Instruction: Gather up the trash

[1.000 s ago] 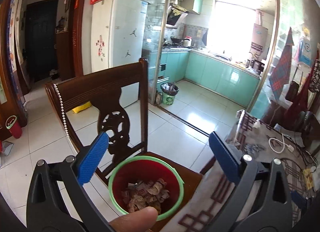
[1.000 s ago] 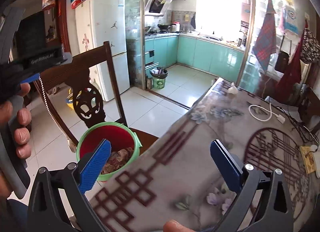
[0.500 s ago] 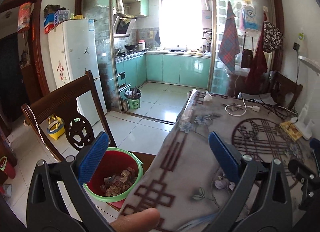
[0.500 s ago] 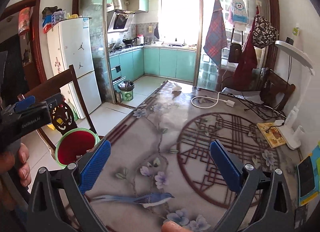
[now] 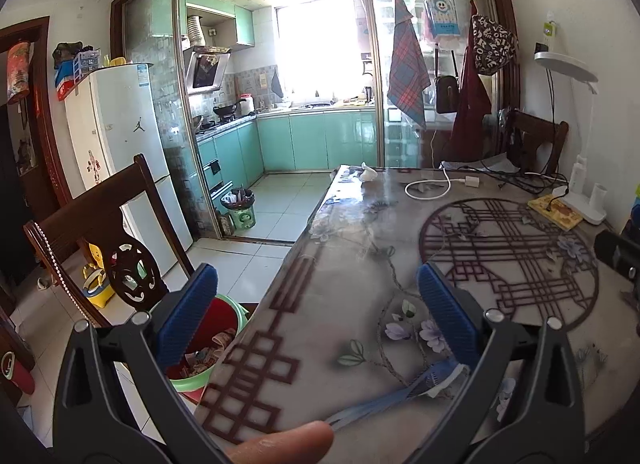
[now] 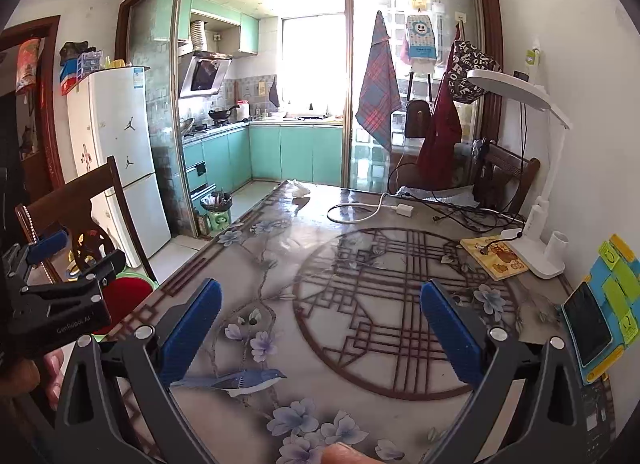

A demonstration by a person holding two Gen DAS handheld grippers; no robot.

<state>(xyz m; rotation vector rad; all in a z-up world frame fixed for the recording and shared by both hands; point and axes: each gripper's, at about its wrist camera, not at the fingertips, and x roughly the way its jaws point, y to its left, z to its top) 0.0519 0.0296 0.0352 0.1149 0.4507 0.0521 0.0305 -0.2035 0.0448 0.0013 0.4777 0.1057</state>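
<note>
**Swinging off the bin, back toward the table**

You are turning both tools away from the red bin (image 5: 208, 348) and onto the table (image 5: 360, 264). A second ago the left view was looking straight down into the bin, centre frame; now the bin is sliding out at lower left, half hidden behind the left gripper (image 5: 316, 312) finger. In the right view the bin (image 6: 124, 296) is sitting at the left edge, behind your other tool.

Left gripper: jaws spread wide, holding nothing. Right gripper (image 6: 320, 324): same, released and empty.

Judgement: a drop-off is looking finished and you are hunting for the next piece.

The only likely trash showing is a crumpled white tissue (image 5: 368, 175), upper centre in the left view, at the table's far edge. In the right view the tissue (image 6: 300, 189) is sitting upper centre, left of the white cable (image 6: 360, 211). It is looking small, light and soft, well apart from both tools. The bin is holding brownish scraps, with a green rim.
</note>
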